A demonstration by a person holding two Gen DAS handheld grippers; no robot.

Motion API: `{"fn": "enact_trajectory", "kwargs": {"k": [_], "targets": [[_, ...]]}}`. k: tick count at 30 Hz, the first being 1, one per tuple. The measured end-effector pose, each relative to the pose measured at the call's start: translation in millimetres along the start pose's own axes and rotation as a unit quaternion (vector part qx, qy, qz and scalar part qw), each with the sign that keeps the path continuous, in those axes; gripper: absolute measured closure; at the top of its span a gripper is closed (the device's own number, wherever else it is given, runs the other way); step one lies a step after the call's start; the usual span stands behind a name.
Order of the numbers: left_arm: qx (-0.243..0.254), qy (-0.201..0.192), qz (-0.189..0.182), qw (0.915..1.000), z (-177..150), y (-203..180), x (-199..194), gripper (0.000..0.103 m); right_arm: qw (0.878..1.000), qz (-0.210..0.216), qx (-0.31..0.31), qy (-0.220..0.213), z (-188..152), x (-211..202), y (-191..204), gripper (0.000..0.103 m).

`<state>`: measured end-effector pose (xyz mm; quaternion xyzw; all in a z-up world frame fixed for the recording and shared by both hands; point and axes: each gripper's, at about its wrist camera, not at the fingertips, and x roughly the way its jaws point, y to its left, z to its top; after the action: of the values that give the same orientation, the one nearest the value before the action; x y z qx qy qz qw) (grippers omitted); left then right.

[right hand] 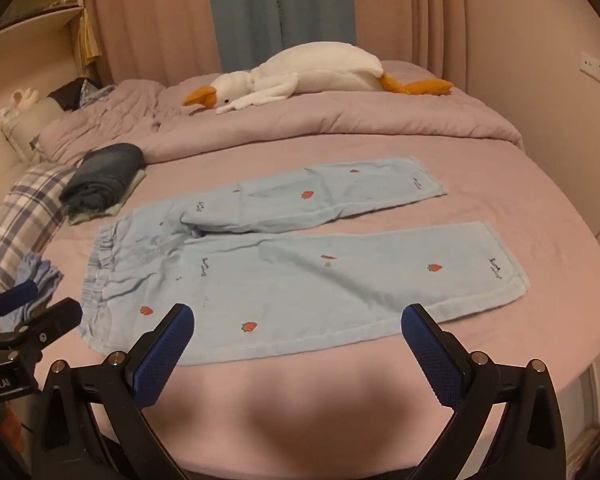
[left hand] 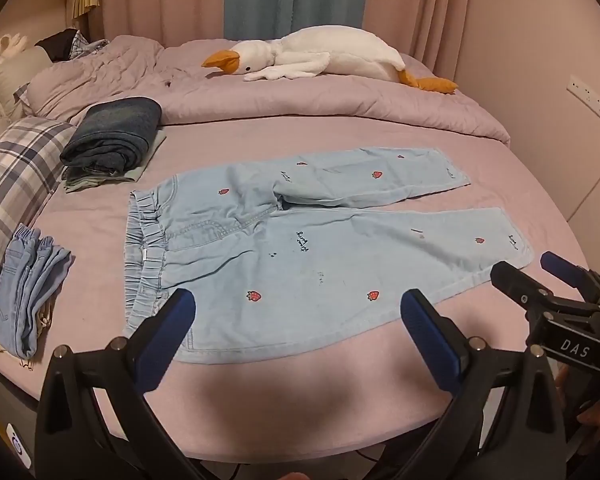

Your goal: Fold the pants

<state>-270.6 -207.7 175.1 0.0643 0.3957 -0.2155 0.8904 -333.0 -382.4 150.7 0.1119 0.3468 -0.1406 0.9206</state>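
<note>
Light blue pants [left hand: 300, 248] with small red strawberries lie flat and spread on the pink bed sheet, waistband to the left, both legs pointing right and slightly apart. They also show in the right wrist view [right hand: 300, 272]. My left gripper [left hand: 298, 312] is open and empty, hovering over the near edge of the pants by the waistband side. My right gripper [right hand: 298, 328] is open and empty, over the near edge of the lower leg. The right gripper also shows in the left wrist view [left hand: 540, 276], and the left gripper in the right wrist view [right hand: 32, 300].
A stack of folded dark clothes [left hand: 112, 136] sits left of the pants. Folded light blue jeans [left hand: 28, 280] lie at the near left by a plaid pillow [left hand: 16, 176]. A white plush goose [left hand: 320, 58] lies on the bunched duvet [left hand: 300, 104] behind.
</note>
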Motion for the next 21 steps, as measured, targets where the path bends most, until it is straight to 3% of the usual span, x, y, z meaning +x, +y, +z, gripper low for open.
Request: {"fn": "enact_trajectory", "kwargs": {"k": [12,21], "targets": [[-0.003,0.001,0.001,1.0000,-2,2,-2,0.000,1.000,0.001,-0.004,-0.017,0,3,7,0.000],[-0.005,0.002,0.002,1.0000,-3,2,-2,0.000,1.000,0.004,0.003,-0.001,-1,2,6,0.000]]}}
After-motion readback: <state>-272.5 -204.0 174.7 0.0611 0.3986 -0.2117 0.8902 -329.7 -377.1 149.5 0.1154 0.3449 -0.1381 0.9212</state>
